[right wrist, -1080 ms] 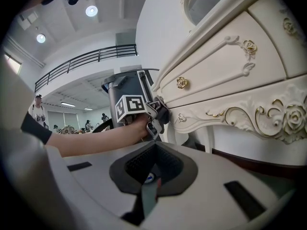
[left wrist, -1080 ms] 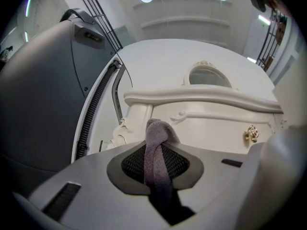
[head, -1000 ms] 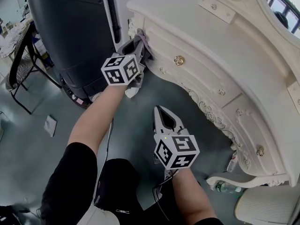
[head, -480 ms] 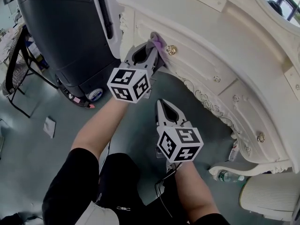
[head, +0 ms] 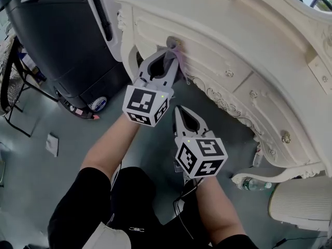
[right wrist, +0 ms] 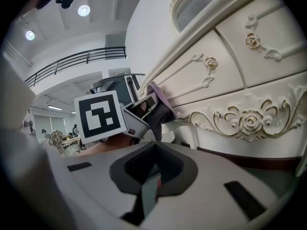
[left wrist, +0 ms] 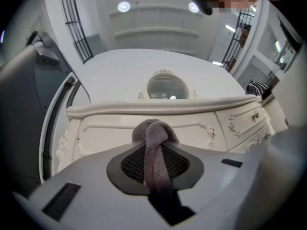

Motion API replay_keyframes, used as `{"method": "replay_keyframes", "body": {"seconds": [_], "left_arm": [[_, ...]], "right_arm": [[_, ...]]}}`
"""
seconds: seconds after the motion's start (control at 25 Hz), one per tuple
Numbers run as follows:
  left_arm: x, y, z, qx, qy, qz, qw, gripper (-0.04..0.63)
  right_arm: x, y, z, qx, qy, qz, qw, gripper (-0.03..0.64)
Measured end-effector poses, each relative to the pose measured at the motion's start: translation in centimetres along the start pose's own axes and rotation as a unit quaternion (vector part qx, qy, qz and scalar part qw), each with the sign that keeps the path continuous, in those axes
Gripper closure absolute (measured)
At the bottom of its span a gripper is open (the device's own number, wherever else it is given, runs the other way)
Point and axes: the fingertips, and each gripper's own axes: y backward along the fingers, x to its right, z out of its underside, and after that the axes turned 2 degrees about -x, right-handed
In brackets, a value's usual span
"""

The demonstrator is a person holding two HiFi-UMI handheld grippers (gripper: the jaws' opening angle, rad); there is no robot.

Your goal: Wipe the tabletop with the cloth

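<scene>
My left gripper (head: pixel 171 50) is shut on a grey-purple cloth (head: pixel 177 55). It holds the cloth against the front of the white carved dressing table, at a drawer knob just below the tabletop (head: pixel 233 19). In the left gripper view the cloth (left wrist: pixel 154 137) stands folded between the jaws, with the tabletop (left wrist: pixel 144 73) beyond and slightly above. My right gripper (head: pixel 179 111) hangs lower, over the floor and apart from the table, shut with nothing in it. The right gripper view shows the left gripper (right wrist: pixel 144 110) and cloth (right wrist: pixel 161 96) against the drawer front.
A big black machine (head: pixel 52 35) stands left of the table. A white chair (head: pixel 301 211) and a bottle (head: pixel 254 183) are on the floor at lower right. A paper scrap (head: pixel 52 144) lies on the grey floor. An oval mirror (left wrist: pixel 167 86) rises behind the tabletop.
The left gripper has carried the cloth from the table's left corner rightward along the drawer front to the knob. The right gripper has risen slightly and stays shut.
</scene>
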Motion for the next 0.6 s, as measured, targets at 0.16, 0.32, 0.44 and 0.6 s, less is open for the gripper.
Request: {"method": "replay_keyframes", "body": {"seconds": [0.16, 0.32, 0.44, 0.6], "left_arm": [[3.6, -0.9, 0.9, -0.022, -0.029, 0.048, 0.9982, 0.528], [6.4, -1.9, 0.6, -0.025, -0.035, 0.089, 0.9952, 0.528], [8.4, -2.7, 0.1, -0.021, -0.028, 0.124, 0.9917, 0.528], [10.7, -3.2, -0.7, -0.009, 0.001, 0.164, 0.9864, 0.528]], "right_arm": [[0.8, 0.6, 0.0, 0.002, -0.003, 0.014, 1.000, 0.615], [2.1, 1.6, -0.5, 0.009, -0.018, 0.030, 0.999, 0.615], [3.2, 2.5, -0.5, 0.011, -0.017, 0.046, 0.999, 0.615], [6.1, 4.2, -0.6, 0.016, -0.033, 0.102, 0.994, 0.615]]}}
